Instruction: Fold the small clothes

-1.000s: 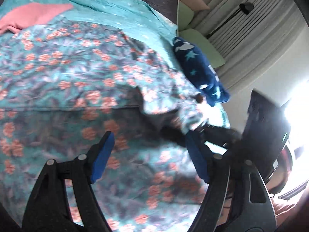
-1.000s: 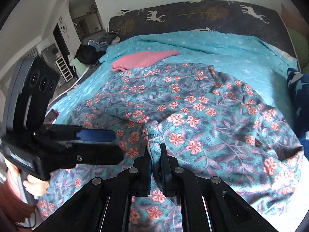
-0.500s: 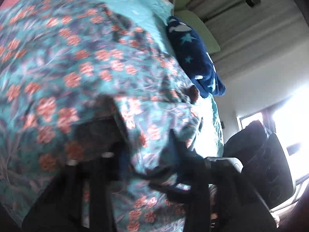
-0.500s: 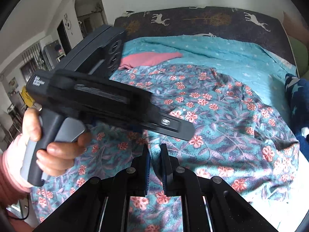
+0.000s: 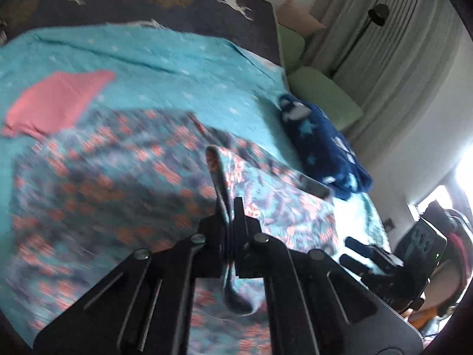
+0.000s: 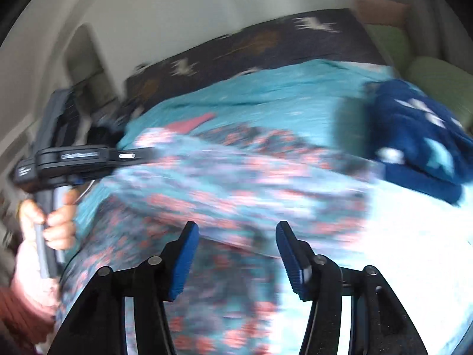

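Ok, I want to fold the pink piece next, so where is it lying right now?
In the left wrist view the pink garment lies flat at the left on the turquoise bedspread, just beyond the floral garment, below the dark headboard.

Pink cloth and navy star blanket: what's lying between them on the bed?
Left wrist view: only bare teal bedspread lies between the pink cloth and the navy star blanket.

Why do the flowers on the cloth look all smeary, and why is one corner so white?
Right wrist view: the whole picture is smeared sideways by motion, so the flowery cloth blurs, and window light washes the lower right white. Left wrist view: the cloth is blurry on the left but sharp where the left tongs pinch it; glare burns out the right edge.
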`<action>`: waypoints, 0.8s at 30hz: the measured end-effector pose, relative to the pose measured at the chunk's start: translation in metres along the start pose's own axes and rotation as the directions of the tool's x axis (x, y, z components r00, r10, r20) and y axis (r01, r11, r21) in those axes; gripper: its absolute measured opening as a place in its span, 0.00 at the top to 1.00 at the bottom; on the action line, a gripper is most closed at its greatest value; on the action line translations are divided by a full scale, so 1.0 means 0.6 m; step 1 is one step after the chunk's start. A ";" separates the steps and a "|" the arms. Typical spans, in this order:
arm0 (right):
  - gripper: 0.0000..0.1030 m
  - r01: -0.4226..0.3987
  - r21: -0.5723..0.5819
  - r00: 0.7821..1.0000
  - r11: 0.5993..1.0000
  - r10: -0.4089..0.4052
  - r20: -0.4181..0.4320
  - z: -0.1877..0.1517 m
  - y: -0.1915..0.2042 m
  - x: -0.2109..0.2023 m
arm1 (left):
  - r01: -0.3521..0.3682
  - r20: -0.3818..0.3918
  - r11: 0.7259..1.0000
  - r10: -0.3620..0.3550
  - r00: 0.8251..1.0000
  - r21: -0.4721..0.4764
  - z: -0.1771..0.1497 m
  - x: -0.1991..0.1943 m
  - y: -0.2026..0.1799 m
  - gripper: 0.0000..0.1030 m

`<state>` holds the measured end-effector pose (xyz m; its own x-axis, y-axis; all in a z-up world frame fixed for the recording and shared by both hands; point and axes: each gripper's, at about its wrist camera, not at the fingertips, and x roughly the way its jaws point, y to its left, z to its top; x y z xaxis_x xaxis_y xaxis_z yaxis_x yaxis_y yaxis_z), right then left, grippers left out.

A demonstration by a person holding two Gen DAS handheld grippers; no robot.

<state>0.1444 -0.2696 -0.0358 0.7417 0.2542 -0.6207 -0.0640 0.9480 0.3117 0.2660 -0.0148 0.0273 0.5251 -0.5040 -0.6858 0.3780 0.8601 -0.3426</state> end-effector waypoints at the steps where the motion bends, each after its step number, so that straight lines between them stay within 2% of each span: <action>1: 0.43 0.030 0.018 1.000 0.999 -0.029 -0.007 0.000 -0.010 0.002 | -0.021 0.001 1.000 0.021 1.000 0.007 0.005 -0.003 0.004 0.95; 4: 0.43 0.082 0.045 0.996 0.996 -0.079 -0.051 -0.004 -0.026 0.017 | -0.109 -0.012 0.994 0.109 0.994 0.026 0.033 -0.008 0.024 0.95; 7: 0.42 0.062 0.004 0.994 0.998 -0.061 -0.093 -0.006 -0.007 0.037 | -0.185 0.006 0.982 0.185 0.983 0.032 0.061 -0.020 0.040 0.95; 12: 0.31 0.032 -0.134 0.991 0.990 -0.049 -0.126 -0.007 0.052 0.067 | -0.206 0.066 0.978 0.205 0.977 0.023 0.098 -0.061 0.052 0.95; 16: 0.30 0.130 -0.236 0.978 0.963 -0.164 -0.131 0.011 0.082 0.119 | -0.240 0.138 0.971 0.238 0.961 -0.001 0.118 -0.097 0.058 0.95; 18: 0.30 0.202 -0.200 0.963 0.959 -0.232 -0.140 0.026 0.069 0.148 | -0.256 0.185 0.967 0.255 0.949 -0.021 0.118 -0.120 0.067 0.95; 19: 0.31 0.238 -0.132 0.956 0.962 -0.256 -0.142 0.036 0.052 0.157 | -0.270 0.225 0.962 0.272 0.936 -0.040 0.114 -0.140 0.077 0.95; 20: 0.31 0.252 -0.069 0.956 0.965 -0.259 -0.139 0.041 0.034 0.156 | -0.281 0.249 0.958 0.285 0.925 -0.055 0.112 -0.152 0.085 0.95; 22: 0.31 0.220 0.072 0.971 0.973 -0.211 -0.113 0.053 -0.001 0.147 | -0.317 0.286 0.943 0.331 0.899 -0.098 0.102 -0.173 0.114 0.95; 24: 0.31 0.230 0.086 0.970 0.969 -0.222 -0.096 0.055 -0.006 0.141 | -0.316 0.262 0.940 0.339 0.903 -0.128 0.093 -0.171 0.142 0.95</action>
<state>0.2298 -0.2580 -0.0657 0.6699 0.0544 -0.7405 0.1664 0.9609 0.2212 0.2869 0.1057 0.1046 0.8026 -0.1841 -0.5673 0.0920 0.9780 -0.1872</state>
